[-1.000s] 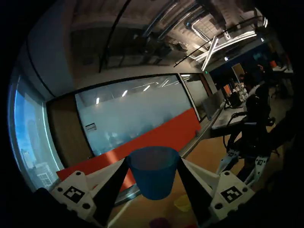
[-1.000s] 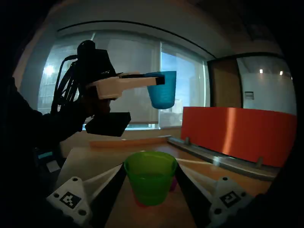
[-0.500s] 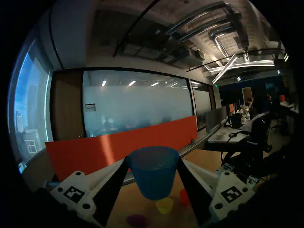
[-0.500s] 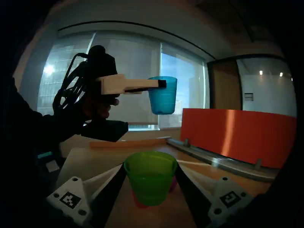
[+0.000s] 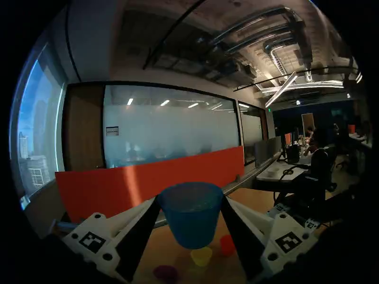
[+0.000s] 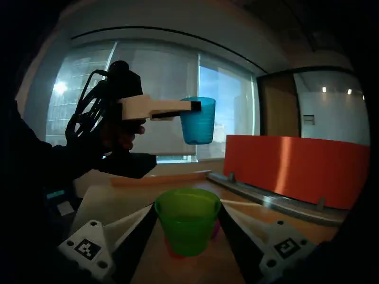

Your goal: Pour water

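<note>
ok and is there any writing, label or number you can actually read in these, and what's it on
No text can be read in either view.
Wall sign beside the frosted glass: too small and blurred to read.
Square markers on the jaws: black-and-white patterns, no letters or numbers.
Blue cup and green cup: no print visible on either.

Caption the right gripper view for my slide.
Right tongs grip a green cup; left tongs hold a blue cup upright, high before the window.
</note>
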Demonstrator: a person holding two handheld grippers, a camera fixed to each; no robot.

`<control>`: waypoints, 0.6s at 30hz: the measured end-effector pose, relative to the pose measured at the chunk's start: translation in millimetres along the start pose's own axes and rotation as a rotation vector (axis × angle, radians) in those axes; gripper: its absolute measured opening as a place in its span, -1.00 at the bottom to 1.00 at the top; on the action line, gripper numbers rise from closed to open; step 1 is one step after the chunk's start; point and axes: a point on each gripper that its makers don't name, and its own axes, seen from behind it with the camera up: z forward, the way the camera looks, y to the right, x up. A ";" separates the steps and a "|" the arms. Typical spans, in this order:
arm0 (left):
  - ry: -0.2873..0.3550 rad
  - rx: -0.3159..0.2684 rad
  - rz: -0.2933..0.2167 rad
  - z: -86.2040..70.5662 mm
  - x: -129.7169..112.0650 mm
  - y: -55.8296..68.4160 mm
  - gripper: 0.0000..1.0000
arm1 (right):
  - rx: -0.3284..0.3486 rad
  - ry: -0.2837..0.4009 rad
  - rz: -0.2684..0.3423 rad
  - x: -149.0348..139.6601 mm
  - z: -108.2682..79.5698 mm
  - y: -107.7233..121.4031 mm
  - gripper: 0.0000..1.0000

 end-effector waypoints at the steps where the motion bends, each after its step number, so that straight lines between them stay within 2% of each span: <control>1: -0.003 0.001 0.000 -0.8 -1.8 -0.5 0.78 | -0.002 -0.002 0.000 -0.4 -1.2 0.5 0.82; 12: -0.039 -0.003 -0.014 -12.8 -29.5 2.4 0.78 | -0.018 -0.044 0.017 -10.5 -11.5 4.4 0.82; 18: -0.051 -0.001 -0.010 -19.1 -39.1 1.6 0.77 | -0.037 -0.065 0.021 -15.0 -23.2 10.4 0.82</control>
